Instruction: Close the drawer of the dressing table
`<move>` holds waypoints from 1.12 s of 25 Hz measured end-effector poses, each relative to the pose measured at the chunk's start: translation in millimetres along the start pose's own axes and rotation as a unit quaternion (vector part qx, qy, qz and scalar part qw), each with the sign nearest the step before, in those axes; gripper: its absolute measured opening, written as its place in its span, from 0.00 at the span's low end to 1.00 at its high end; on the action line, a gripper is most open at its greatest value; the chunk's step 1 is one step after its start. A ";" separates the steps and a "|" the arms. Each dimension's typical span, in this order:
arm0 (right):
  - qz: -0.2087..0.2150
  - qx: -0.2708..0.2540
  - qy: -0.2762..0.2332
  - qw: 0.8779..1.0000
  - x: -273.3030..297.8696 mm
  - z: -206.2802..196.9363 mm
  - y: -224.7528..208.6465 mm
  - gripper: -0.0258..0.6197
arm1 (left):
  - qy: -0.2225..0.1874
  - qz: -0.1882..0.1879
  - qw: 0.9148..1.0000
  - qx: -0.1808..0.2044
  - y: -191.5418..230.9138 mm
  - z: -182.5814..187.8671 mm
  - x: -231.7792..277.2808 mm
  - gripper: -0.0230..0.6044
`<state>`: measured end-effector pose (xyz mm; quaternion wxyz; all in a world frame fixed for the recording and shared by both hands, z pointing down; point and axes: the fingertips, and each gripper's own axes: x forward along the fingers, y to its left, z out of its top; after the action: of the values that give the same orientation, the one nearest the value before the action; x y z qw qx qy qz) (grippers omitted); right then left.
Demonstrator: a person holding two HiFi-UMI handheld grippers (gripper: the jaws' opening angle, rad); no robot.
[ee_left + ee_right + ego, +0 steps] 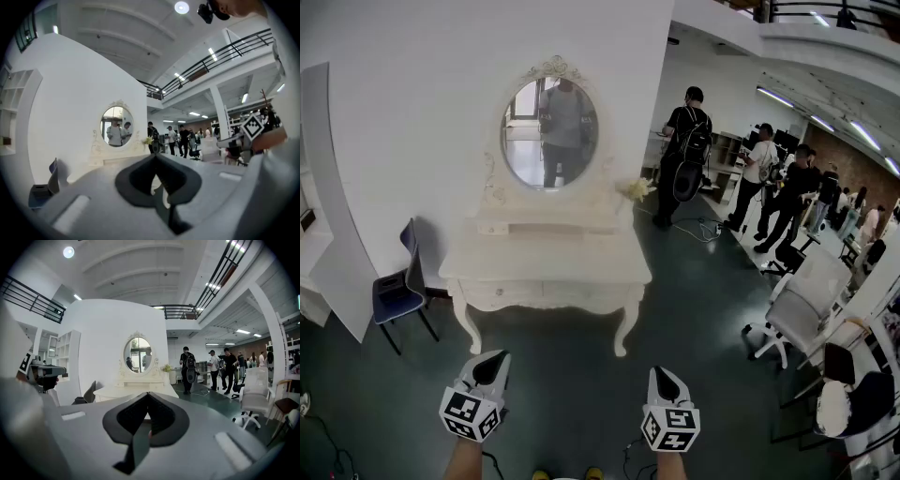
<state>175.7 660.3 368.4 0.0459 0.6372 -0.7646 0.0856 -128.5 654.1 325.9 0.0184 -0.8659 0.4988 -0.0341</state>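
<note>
Head view: the white dressing table (546,261) stands against the wall at 12 o'clock, well apart from both grippers. Its oval mirror (549,133) is upright above the top. The drawer (502,293) sits in the front apron, left of centre; from this range I cannot tell whether its face is fully flush or slightly out.

Left gripper (495,358): held low at 7 o'clock, pointed toward the table. The left gripper view shows its jaws brought together at the tips, with nothing between them.

Right gripper (662,374): held low at 5 o'clock, level with the left one and apart from it. The right gripper view shows the jaws likewise tip to tip and empty.

Surroundings: a blue chair (398,295) stands at 9 o'clock of the table, just beside its left leg. A white office chair (802,309) stands at 3 o'clock on the dark floor. Several people (687,141) stand at 2 o'clock, beyond the table's right end.
</note>
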 end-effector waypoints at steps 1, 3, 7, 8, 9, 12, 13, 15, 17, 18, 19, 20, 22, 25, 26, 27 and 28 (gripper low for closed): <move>0.000 -0.001 0.000 1.000 0.1 0.7 0.7 0.04 | -0.001 0.001 1.000 0.000 0.2 0.6 -0.6 0.03; 0.001 -0.003 0.000 1.000 0.4 1.4 1.9 0.04 | -0.002 0.001 1.000 0.000 0.3 1.2 -1.2 0.03; 0.002 -0.006 0.001 1.000 -0.3 0.2 3.0 0.04 | -0.003 -0.003 1.000 -0.003 -3.3 0.3 -0.2 0.03; 0.002 -0.006 0.001 1.000 -0.6 0.2 3.7 0.04 | -0.003 -0.004 1.000 -0.003 -4.4 0.2 -0.5 0.03; 0.002 -0.008 0.001 1.000 -1.1 0.3 4.7 0.04 | -0.003 -0.005 1.000 -0.003 -5.5 0.1 -1.1 0.03; 0.001 -0.013 -0.001 1.000 -2.7 0.7 6.5 0.04 | -0.003 -0.009 1.000 -0.003 -9.4 -0.1 -2.3 0.03; 0.000 -0.014 -0.003 1.000 -3.4 0.6 6.6 0.04 | -0.002 -0.009 1.000 -0.004 -10.6 -0.4 -2.4 0.03; 0.000 -0.013 -0.006 1.000 -5.0 0.0 7.0 0.04 | -0.001 -0.009 1.000 -0.005 -12.7 -1.8 -3.6 0.03; 0.002 -0.006 -0.008 1.000 -6.6 -1.0 8.1 0.04 | 0.001 -0.009 1.000 -0.005 -14.1 -3.6 -6.1 0.03; 0.002 -0.004 -0.009 1.000 -7.0 -1.6 8.7 0.04 | 0.001 -0.008 1.000 -0.006 -14.2 -4.5 -7.4 0.03; 0.002 -0.002 -0.009 1.000 -7.1 -2.2 9.1 0.04 | 0.001 -0.007 1.000 -0.006 -14.1 -5.1 -8.3 0.03; 0.002 -0.002 -0.010 1.000 -7.0 -3.0 9.7 0.04 | 0.001 -0.007 1.000 -0.006 -13.9 -5.5 -9.1 0.03; 0.003 -0.002 -0.008 1.000 -6.7 -4.4 11.7 0.04 | 0.001 -0.006 1.000 -0.006 -12.9 -5.6 -10.6 0.03; 0.005 -0.006 -0.004 1.000 -7.9 -4.6 15.7 0.04 | 0.002 -0.005 1.000 -0.007 -11.6 -3.6 -13.4 0.03; 0.006 -0.007 -0.004 1.000 -8.6 -5.0 16.6 0.04 | 0.002 -0.005 1.000 -0.007 -11.8 -3.4 -14.2 0.03; 0.006 -0.008 -0.003 1.000 -8.8 -5.9 17.2 0.04 | 0.003 -0.005 1.000 -0.007 -12.1 -3.9 -14.6 0.03; 0.007 -0.009 -0.003 1.000 -8.6 -6.9 17.6 0.04 | 0.003 -0.006 1.000 -0.008 -12.3 -4.8 -14.7 0.03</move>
<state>159.7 672.9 372.3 0.0485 0.6317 -0.7699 0.0767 -125.6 673.0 331.0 0.0103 -0.8686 0.4943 -0.0328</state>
